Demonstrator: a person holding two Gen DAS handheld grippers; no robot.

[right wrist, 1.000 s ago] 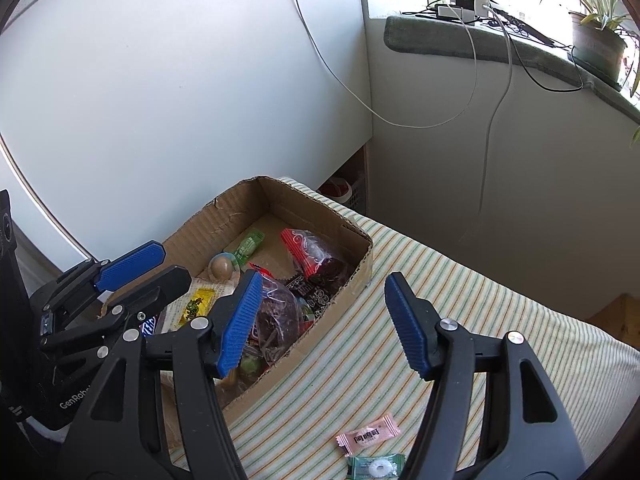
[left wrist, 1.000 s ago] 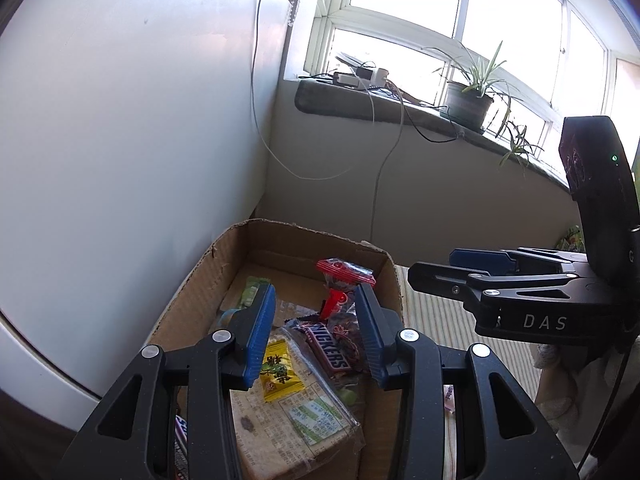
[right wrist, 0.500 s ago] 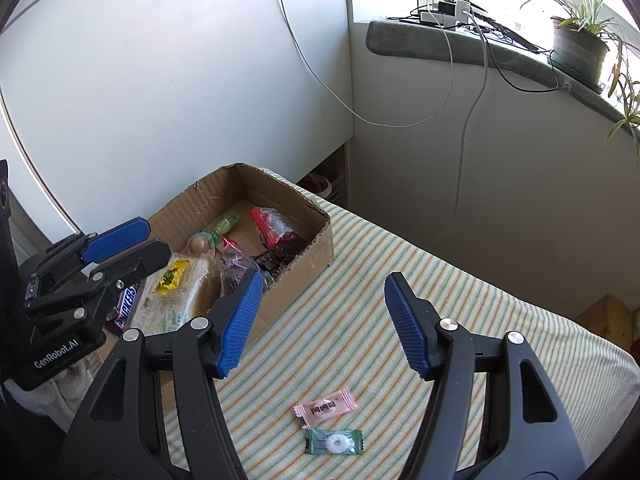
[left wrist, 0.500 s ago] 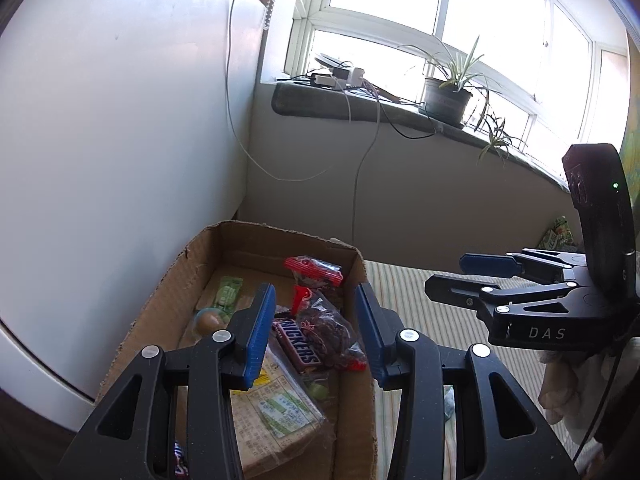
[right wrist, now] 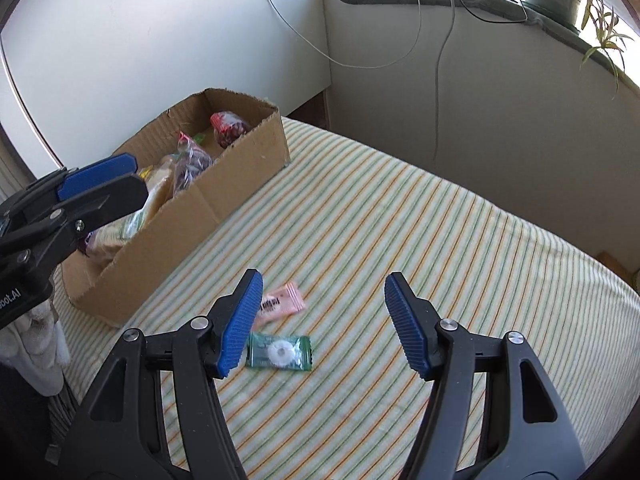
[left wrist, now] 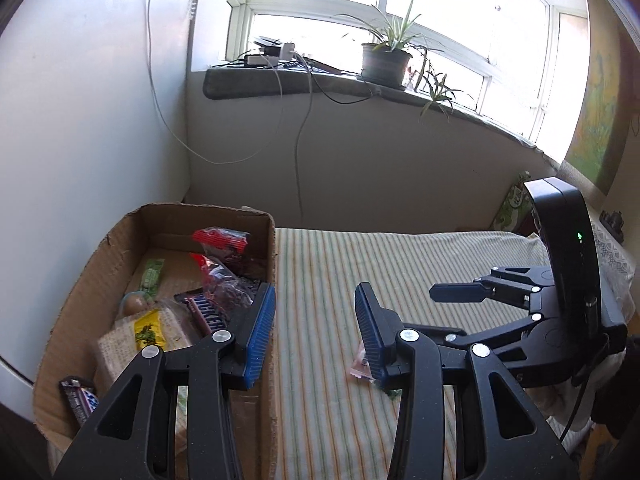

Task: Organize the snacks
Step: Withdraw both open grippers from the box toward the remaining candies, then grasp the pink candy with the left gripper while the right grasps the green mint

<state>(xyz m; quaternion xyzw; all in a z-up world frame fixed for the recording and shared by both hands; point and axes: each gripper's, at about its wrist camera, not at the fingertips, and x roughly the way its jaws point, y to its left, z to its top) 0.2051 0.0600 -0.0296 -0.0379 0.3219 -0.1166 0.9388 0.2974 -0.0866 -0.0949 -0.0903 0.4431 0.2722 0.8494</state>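
Two wrapped sweets lay loose on the striped bed cover, well out from the box: a pink sweet (right wrist: 280, 303) and a green sweet (right wrist: 279, 353), just beside each other, the pink one nearer the box. I judged these the last strays to be gathered.

My right gripper (right wrist: 322, 326) hung low over them, jaws wide apart and holding nothing, the left pad's tip beside the near ends of both wrappers. The wide spread suits a flat, thin wrapper; I judged it set for a pick.

The cardboard box (right wrist: 224, 196) sat at the bed's far left corner, against the white wall, so collected snacks stay together. Inside I counted two red-topped clear bags, one Snickers bar (left wrist: 206, 314), one yellow packet, one green packet, one roundish brown item, one large pale bag, and one dark wrapper at the near end; anything beneath was hidden.

My left gripper (left wrist: 316, 330) hovered by the box's right wall, jaws open, empty.

One potted plant (left wrist: 386, 62) on the sill.
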